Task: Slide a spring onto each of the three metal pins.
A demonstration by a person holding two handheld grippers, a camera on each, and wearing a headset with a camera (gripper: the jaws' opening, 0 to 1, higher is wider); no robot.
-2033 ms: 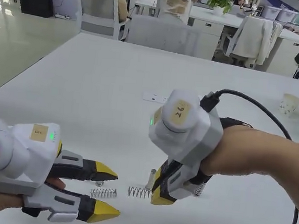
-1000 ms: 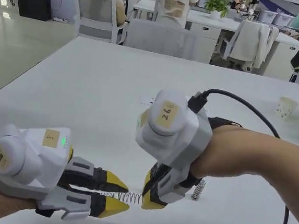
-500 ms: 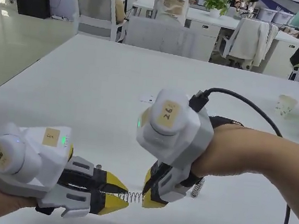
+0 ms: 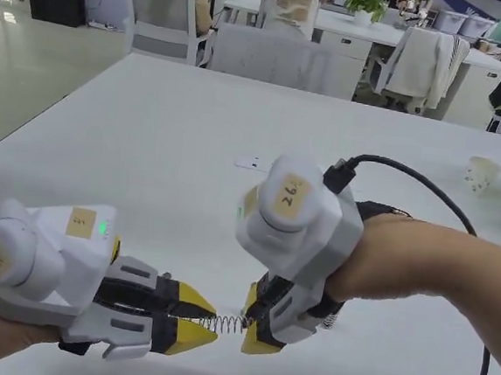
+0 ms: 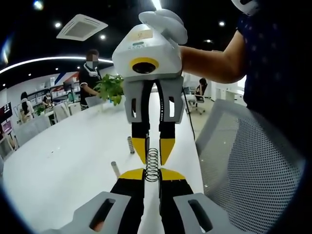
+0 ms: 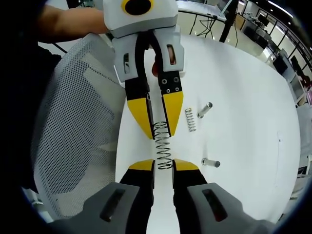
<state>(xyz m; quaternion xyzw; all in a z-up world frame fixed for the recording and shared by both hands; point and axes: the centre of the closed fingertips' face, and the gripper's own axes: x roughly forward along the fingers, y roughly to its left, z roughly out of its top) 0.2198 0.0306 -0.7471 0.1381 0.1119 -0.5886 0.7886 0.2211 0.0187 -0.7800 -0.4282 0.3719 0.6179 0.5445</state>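
Note:
One spring [image 4: 225, 323] [image 5: 152, 165] [image 6: 162, 146] stretches level between both grippers, just over the white table [image 4: 176, 137]. My left gripper [image 4: 193, 323] [image 5: 151, 174] is shut on its left end. My right gripper [image 4: 254, 333] [image 6: 163, 165] is shut on the other end, tip to tip with the left gripper. A bare metal pin [image 5: 115, 169] [image 6: 210, 163] stands close beside the tips. Another pin [image 6: 204, 109] and a loose spring [image 6: 189, 119] lie on the table further off. A third pin [image 5: 130, 145] has a spring around it.
A mesh chair back [image 6: 78, 122] [image 5: 243, 161] stands close by the table's near edge. A small white card [image 4: 254, 162] lies mid-table and a paper cup [image 4: 478, 175] at the far right. Office chairs and desks stand beyond the far edge.
Two seconds ago the left gripper stood open, apart from the springs lying on the table. It has since moved in and shut on one spring's end, now held between both grippers.

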